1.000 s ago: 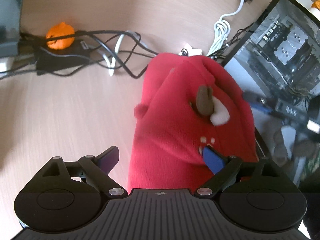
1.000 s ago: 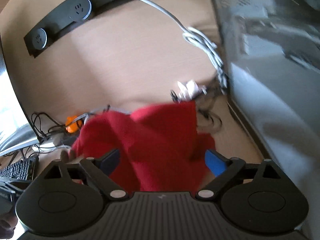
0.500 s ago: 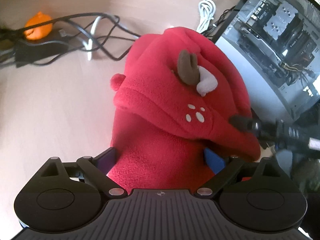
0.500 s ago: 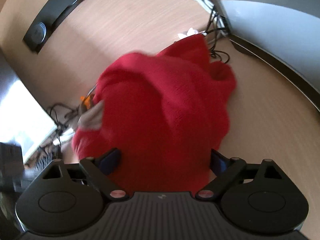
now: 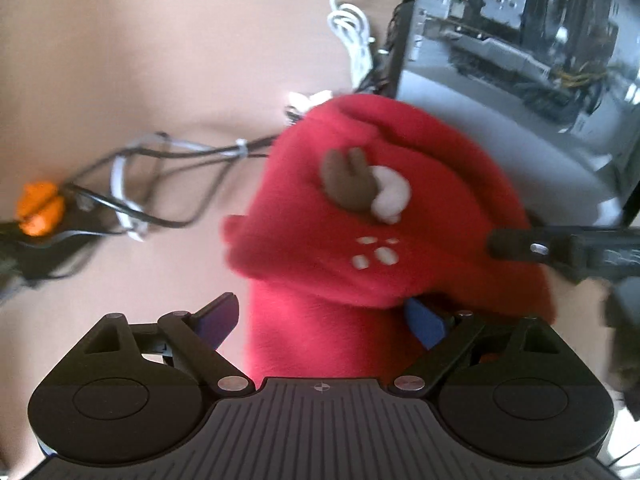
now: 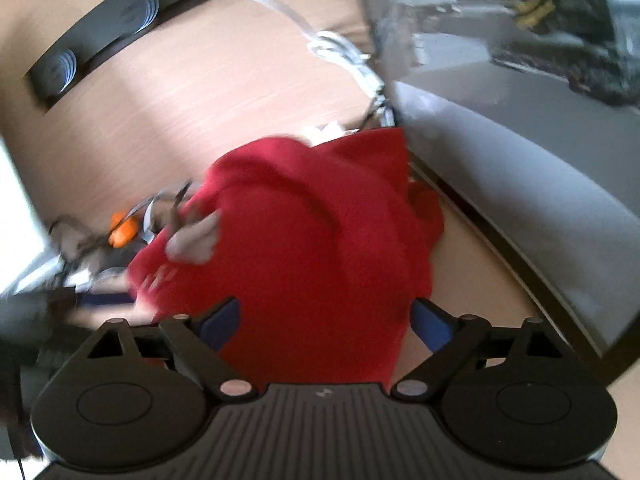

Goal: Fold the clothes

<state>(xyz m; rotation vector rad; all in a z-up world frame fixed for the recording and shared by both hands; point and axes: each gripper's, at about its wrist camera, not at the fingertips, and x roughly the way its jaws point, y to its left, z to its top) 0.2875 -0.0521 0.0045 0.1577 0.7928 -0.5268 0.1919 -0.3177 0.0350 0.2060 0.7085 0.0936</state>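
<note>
A red fleece garment (image 5: 360,216) with a brown antler and white ear patch lies bunched on the wooden table. In the left wrist view my left gripper (image 5: 320,320) is open, its blue fingers either side of the cloth's near end. The right gripper's black finger (image 5: 520,244) shows at the garment's right edge. In the right wrist view the garment (image 6: 304,248) fills the middle, and my right gripper (image 6: 320,320) is open with its jaws wide around the near fold. Both views are motion-blurred.
An open computer case (image 5: 520,52) stands right of the garment, also in the right wrist view (image 6: 500,80). Tangled black and white cables (image 5: 160,184) and an orange object (image 5: 40,208) lie to the left. A black power strip (image 6: 100,44) sits at the far edge.
Both grippers have swung, so the garment has shifted in each view. The folded hood flap stays draped over the body. Both grippers stay open.
</note>
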